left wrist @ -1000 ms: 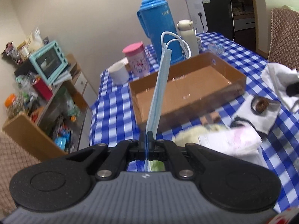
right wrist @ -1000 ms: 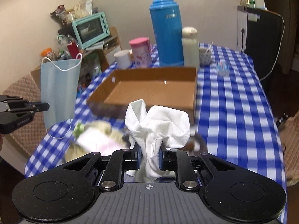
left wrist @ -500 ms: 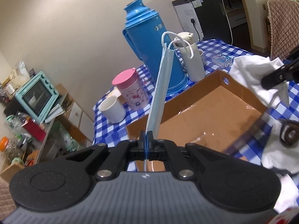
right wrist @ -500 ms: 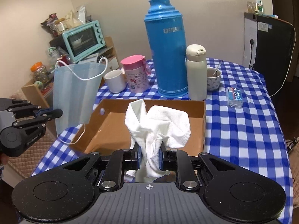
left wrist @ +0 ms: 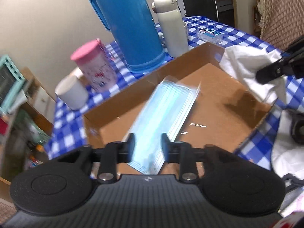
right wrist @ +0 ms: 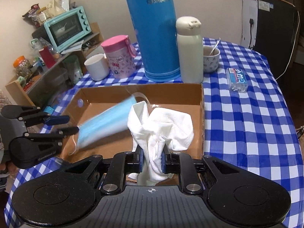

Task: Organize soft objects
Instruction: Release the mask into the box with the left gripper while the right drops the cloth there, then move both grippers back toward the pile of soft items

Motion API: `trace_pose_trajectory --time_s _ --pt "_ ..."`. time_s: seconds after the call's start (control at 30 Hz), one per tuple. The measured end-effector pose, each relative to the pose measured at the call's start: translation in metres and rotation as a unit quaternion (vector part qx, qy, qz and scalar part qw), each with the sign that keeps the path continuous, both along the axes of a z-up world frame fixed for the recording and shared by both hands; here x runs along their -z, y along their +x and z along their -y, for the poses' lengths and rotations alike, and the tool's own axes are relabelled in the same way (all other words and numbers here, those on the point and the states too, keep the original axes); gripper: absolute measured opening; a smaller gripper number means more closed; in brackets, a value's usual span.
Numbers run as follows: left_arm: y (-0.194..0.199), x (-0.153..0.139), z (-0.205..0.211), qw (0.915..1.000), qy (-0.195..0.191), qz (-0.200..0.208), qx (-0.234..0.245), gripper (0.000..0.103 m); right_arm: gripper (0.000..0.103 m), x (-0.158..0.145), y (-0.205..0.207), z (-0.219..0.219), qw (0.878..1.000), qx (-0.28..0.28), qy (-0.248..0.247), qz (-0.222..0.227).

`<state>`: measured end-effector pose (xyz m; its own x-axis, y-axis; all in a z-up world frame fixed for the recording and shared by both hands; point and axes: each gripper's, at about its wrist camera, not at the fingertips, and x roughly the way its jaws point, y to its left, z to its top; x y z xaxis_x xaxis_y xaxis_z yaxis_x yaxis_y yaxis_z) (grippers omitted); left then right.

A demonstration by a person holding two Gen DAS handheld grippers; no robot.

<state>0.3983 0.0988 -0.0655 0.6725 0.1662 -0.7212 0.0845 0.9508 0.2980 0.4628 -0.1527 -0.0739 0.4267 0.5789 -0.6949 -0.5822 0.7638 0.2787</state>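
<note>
**Now: mask loose over the box, cloth pinched at its near wall**

Right now the blue face mask (left wrist: 165, 112) is blurred and tilted above the floor of the cardboard box (left wrist: 224, 102), its lower end between the spread fingers of the left gripper (left wrist: 147, 144), which do not press on it. From the right wrist view the mask (right wrist: 106, 124) slants from the box's left wall up toward the far wall, one ear loop dangling at its lower end, and the left gripper (right wrist: 65, 124) sits just beside it at the left wall with its fingers apart.

The right gripper (right wrist: 151, 160) pinches a bunched white cloth (right wrist: 161, 127) between its pads, holding it over the near wall of the box (right wrist: 201, 114). In the left wrist view the same cloth (left wrist: 252, 70) hangs over the box's right side.

Behind the far wall, on the blue checked tablecloth (right wrist: 243, 125), stand a white mug (right wrist: 97, 66), a pink-lidded cup (right wrist: 118, 57), a tall blue thermos (right wrist: 154, 30), a cream flask (right wrist: 190, 51) and a small bowl with a spoon (right wrist: 211, 58). A clear plastic packet (right wrist: 237, 79) lies toward the table's right edge. A teal toaster oven (right wrist: 67, 27) sits on a shelf off the table's left side.
</note>
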Motion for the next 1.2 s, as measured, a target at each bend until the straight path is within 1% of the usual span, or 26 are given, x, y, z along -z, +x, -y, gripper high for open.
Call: trace_pose_trajectory --time_s 0.1,0.3,0.33,0.37,0.4,0.43,0.47,0.53,0.83,1.2 --pt "0.002 0.003 -0.006 0.9996 -0.024 -0.012 -0.009 0.035 0.018 0.004 0.003 -0.002 1.000 0.000 -0.004 -0.004" --pt "0.001 -0.003 -0.008 0.9985 -0.047 -0.017 -0.021 0.035 0.018 0.008 0.008 -0.009 1.000 -0.006 -0.002 0.001" --pt "0.001 -0.004 -0.008 0.9985 -0.048 -0.017 -0.021 0.035 0.021 0.008 0.008 -0.011 1.000 -0.005 -0.001 0.005" --pt "0.000 -0.005 -0.008 0.9985 -0.049 -0.017 -0.021 0.035 0.033 0.008 0.007 -0.012 1.000 -0.003 -0.002 0.009" --pt "0.000 -0.006 -0.008 0.9984 -0.050 -0.017 -0.020 0.036 0.041 0.008 0.007 -0.014 1.000 0.001 -0.006 0.016" --pt "-0.001 -0.006 -0.007 0.9983 -0.051 -0.018 -0.021 0.036 0.059 0.006 0.006 -0.015 1.000 0.004 -0.008 0.025" --pt "-0.002 -0.006 -0.007 0.9982 -0.052 -0.019 -0.021 0.036 0.065 0.005 0.004 -0.015 0.999 0.005 -0.007 0.036" --pt "-0.003 -0.006 -0.008 0.9979 -0.055 -0.021 -0.025 0.036 0.065 0.004 0.003 -0.015 0.999 -0.002 -0.005 0.045" --pt "-0.010 -0.010 -0.008 0.9969 -0.062 -0.029 -0.038 0.037 0.065 0.007 0.000 -0.008 0.999 -0.004 -0.009 0.032" --pt "-0.023 -0.024 -0.007 0.9959 -0.071 -0.020 -0.054 0.038 0.065 -0.001 -0.013 0.004 1.000 0.005 0.002 0.024"
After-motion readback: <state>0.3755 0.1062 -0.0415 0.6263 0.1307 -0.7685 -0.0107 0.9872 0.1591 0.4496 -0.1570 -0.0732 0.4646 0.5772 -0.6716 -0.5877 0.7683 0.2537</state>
